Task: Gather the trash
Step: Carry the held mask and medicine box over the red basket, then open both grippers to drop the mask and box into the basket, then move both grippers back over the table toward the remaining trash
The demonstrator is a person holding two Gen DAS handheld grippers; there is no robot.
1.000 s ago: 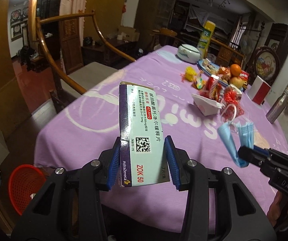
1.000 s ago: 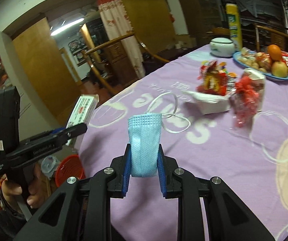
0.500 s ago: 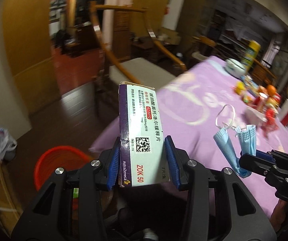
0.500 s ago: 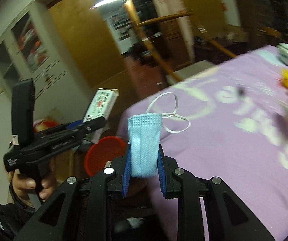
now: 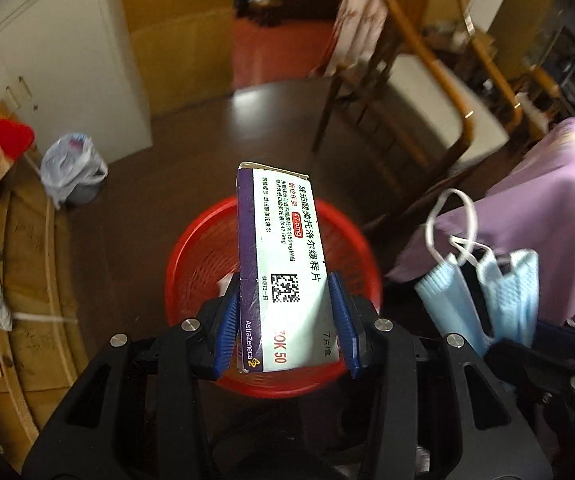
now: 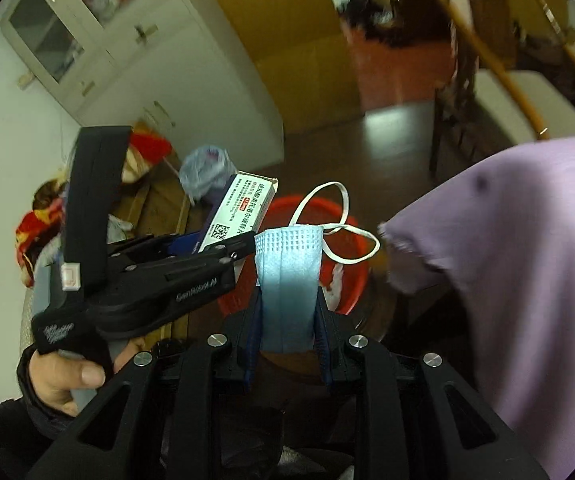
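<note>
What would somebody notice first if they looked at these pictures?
Probably the round red plastic mesh basket on the dark floor, right below both grippers. The left gripper is shut on a white and purple cardboard medicine box above the basket. Beside it, next to the hanging purple tablecloth, the right gripper is shut on a folded light blue face mask with white ear loops.

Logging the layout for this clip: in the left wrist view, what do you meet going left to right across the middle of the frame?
White plastic bag on the floor → red basket → medicine box held over it → blue face mask → purple tablecloth.
</note>
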